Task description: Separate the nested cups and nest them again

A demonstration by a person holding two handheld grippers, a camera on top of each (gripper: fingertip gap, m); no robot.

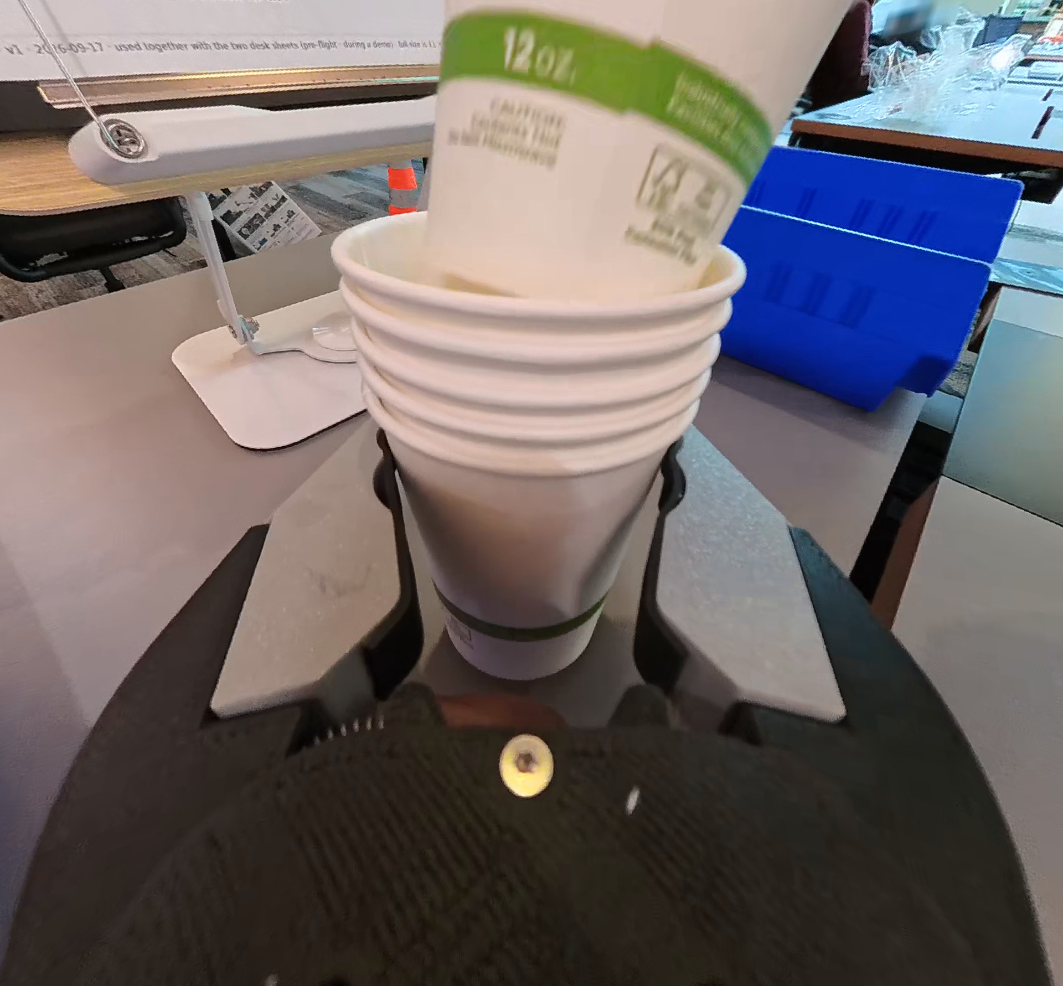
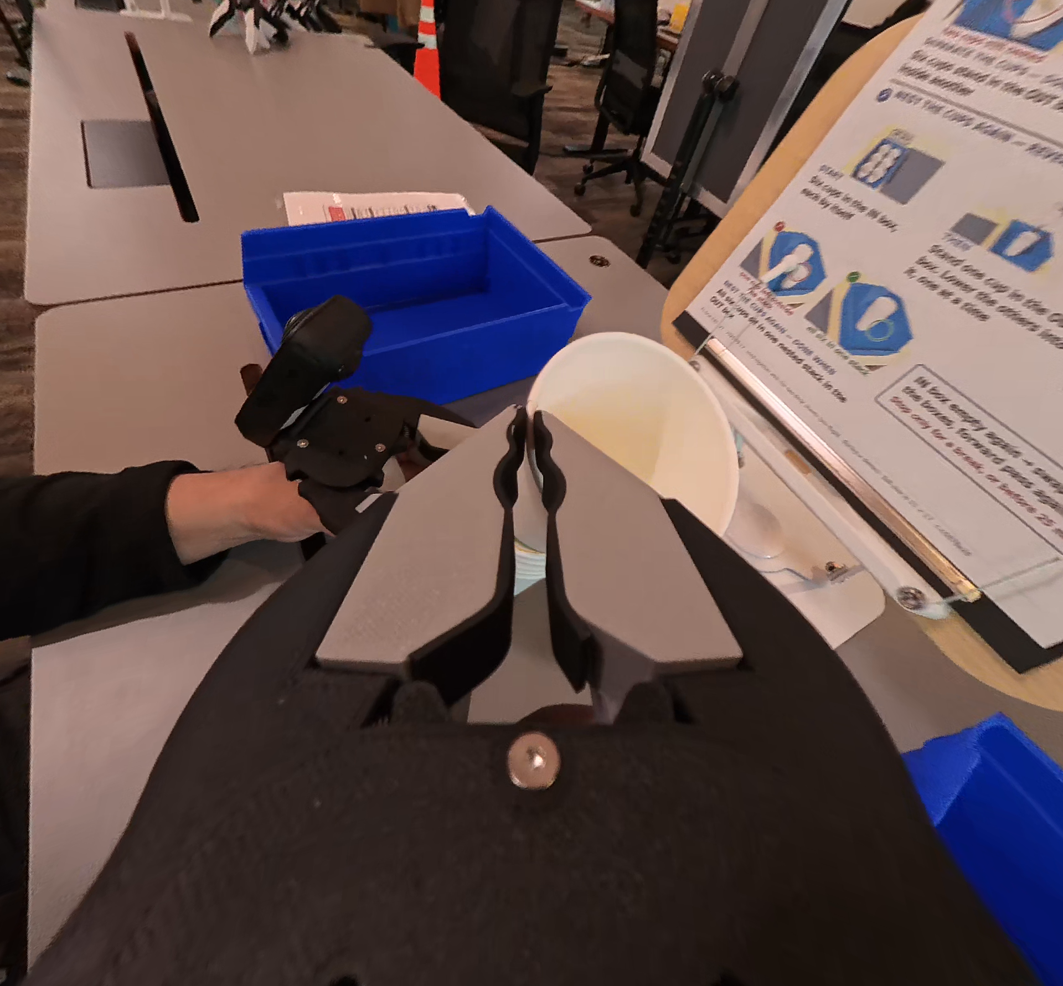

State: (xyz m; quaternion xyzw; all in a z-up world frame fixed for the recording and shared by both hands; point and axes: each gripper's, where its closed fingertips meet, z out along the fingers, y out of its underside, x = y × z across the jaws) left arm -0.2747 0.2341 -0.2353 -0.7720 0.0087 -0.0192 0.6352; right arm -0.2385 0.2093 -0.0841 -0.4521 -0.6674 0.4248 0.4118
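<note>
A: Obs., near first. Left gripper [image 1: 526,504] is clamped on the lowest cup of the stack [image 1: 532,377], fingers on the wall just under the rims. The wall is dented in on one side. So: thin paper, very light, soft under squeeze.

B: Right gripper [image 2: 530,475] has its fingers nearly together, pinching the rim of the top cup [image 2: 638,429], one finger inside, one outside. That cup is tilted, its base just inside the mouth of the stack.

A: Judgement: rim is the stiffest place to hold; mid-wall buckles. Smooth paper, may slip or jam when nested.

B: Where is the stack standing?

A: Cannot tell; its base is hidden by the left gripper body, the table [image 1: 103,441] shows around it. Beyond, a blue bin [image 2: 420,314], empty as far as seen.

B: Five rims countable; the top cup is motion-blurred, upper part cut off in the left view.
</note>
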